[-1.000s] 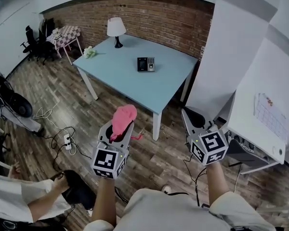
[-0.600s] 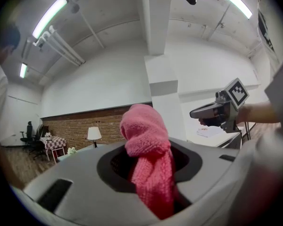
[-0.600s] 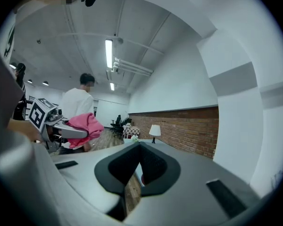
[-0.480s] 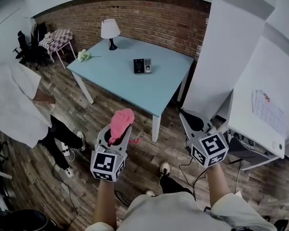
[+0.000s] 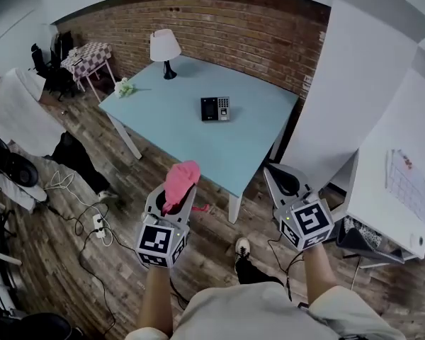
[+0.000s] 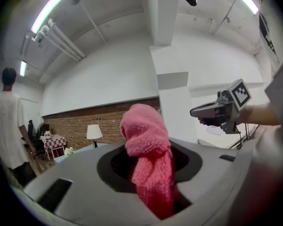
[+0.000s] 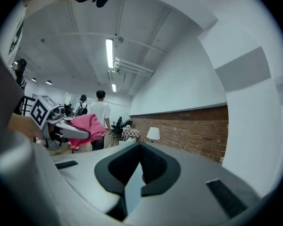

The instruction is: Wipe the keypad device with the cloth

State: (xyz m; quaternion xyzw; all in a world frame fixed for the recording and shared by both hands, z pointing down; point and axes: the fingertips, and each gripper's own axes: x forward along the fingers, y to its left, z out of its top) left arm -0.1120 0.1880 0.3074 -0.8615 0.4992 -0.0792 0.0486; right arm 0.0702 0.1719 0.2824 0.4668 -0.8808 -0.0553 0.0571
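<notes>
Head view has both claws held low over the wood floor, nowhere near the work yet. Left claw [image 5: 176,193] is clamped on the pink cloth [image 5: 181,176], and a fat wad of it pokes out past the tips. Right claw [image 5: 285,179] is pinched together with nothing in it, off to the side of the left one.

The keypad [image 5: 215,109] lies flat on the blue table [image 5: 255,129], well ahead of both claws, so no wiping yet.

The cloth looks like a soft knit: light, floppy, easy to squash. I'd say the grip is fine as is, low on the bundle, with the loose wad doing the rubbing. The keypad looks rigid and slim, and I'd guess it'll skate on that smooth top if you push hard, so pinning one edge with the empty claw seems smart. Go easy on the buttons.

Other stuff: a lamp [image 5: 166,48] and some flowers [image 5: 125,87] sit beyond the keypad at the far edge, clear of it. The table's near corner is between the claws and the keypad. A person [image 5: 18,112] stands far off the left claw's outer side, and cables [image 5: 92,204] trail on the floor there.
</notes>
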